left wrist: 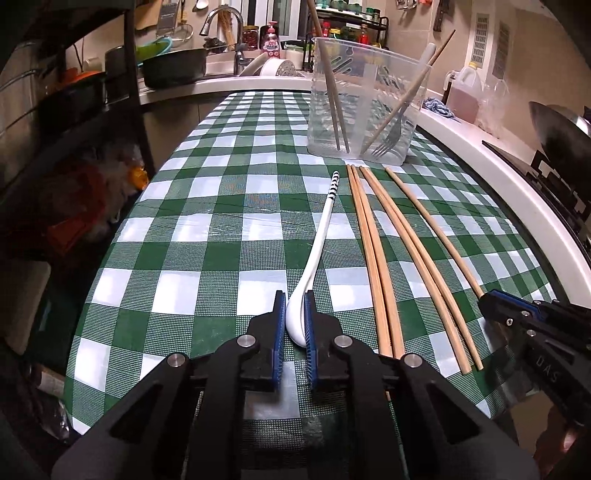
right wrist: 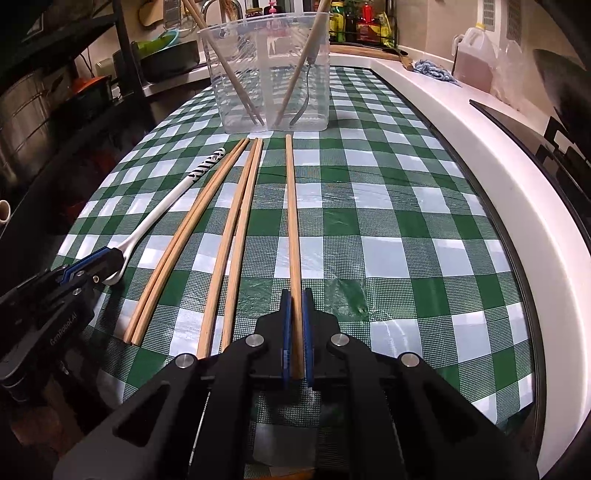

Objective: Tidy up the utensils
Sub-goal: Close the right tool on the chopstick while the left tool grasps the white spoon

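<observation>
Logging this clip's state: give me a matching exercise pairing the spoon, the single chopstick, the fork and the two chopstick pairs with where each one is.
Things:
1. white spoon
2. single chopstick
3. fork
4. two chopstick pairs

Places:
A. inside the clear container
B. lying loose on the checked cloth
C. clamped in the left gripper
D. clamped in the right gripper

Pairs: 1-C, 2-D, 3-A, 4-B

A home kitchen: a faucet (left wrist: pixel 221 22) over the sink at the back, a rack of sauce bottles (left wrist: pixel 347 29) along the wall, a wok (left wrist: pixel 561 136) at the counter's right edge.
</observation>
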The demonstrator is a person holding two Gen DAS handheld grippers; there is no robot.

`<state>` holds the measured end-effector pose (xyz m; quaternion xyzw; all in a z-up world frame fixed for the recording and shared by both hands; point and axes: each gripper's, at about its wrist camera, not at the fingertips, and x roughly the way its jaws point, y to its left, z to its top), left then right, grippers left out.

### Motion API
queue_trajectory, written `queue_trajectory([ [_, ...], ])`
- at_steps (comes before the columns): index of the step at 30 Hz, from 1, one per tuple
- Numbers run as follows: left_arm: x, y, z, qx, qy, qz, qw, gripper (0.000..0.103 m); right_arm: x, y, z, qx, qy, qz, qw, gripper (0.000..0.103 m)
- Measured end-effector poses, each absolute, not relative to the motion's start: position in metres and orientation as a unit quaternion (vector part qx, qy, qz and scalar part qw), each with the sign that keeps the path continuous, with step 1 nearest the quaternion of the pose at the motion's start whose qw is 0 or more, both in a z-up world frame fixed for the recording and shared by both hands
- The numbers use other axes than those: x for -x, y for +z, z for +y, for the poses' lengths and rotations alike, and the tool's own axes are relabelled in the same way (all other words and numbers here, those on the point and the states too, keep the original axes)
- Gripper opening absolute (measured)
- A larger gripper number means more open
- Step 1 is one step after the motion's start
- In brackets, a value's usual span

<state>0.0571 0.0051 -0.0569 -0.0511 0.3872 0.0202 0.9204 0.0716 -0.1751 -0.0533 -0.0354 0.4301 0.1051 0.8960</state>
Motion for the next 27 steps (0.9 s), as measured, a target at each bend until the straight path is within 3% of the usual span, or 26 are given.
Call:
queue_trajectory([
  [27,-0.056,-0.057,-0.004,0.019,0.019,0.377,0.926,0.011,-0.061,-0.054,-0.172,0.043,0.083,0.407,0.909,0.005],
])
